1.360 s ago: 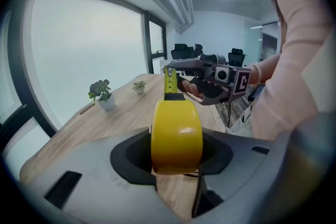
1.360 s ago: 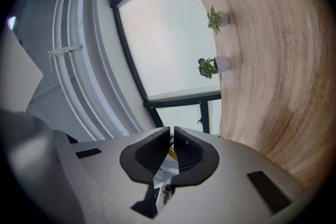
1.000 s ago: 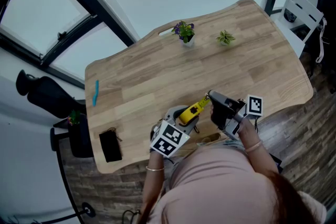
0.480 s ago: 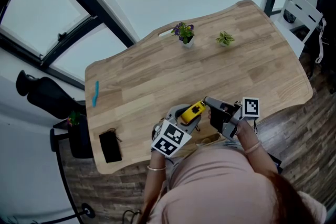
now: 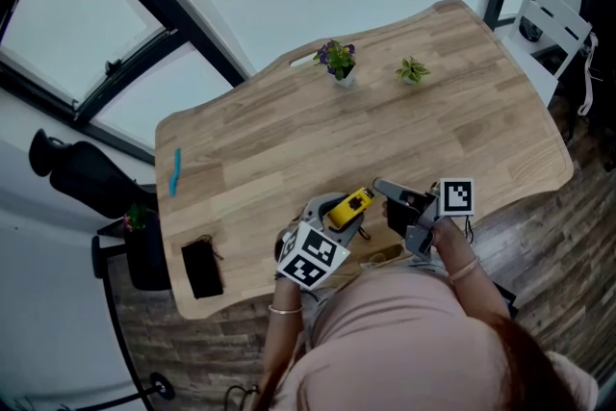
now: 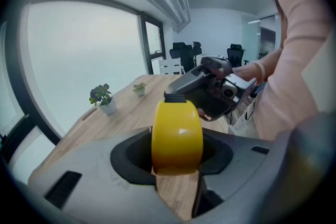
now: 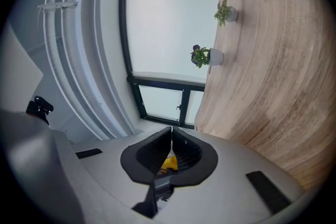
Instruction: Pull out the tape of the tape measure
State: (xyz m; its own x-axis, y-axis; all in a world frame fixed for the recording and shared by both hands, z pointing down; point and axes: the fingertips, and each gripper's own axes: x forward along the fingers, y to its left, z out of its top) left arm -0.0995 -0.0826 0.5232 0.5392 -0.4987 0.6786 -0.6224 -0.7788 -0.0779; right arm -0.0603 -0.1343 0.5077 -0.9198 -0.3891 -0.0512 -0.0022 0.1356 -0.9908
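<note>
A yellow tape measure (image 5: 348,207) with a black mouth is held just above the near edge of the wooden table (image 5: 289,140). My left gripper (image 5: 339,213) is shut on its yellow case (image 6: 177,134), which stands upright between the dark pads. My right gripper (image 5: 381,187) reaches in from the right, and its tips meet the black mouth (image 6: 175,97) of the case. In the right gripper view its jaws (image 7: 171,131) are closing, tips nearly touching, with the yellow tape end (image 7: 168,163) between them.
Two small potted plants (image 5: 337,60) (image 5: 414,69) stand at the table's far side. A blue item (image 5: 175,170) and a black pouch (image 5: 202,267) lie at the left end. A black chair (image 5: 87,178) stands left of the table, and white furniture (image 5: 553,24) at the right.
My right gripper has moved left up to the tape measure's mouth. The left gripper and the case have stayed put.
</note>
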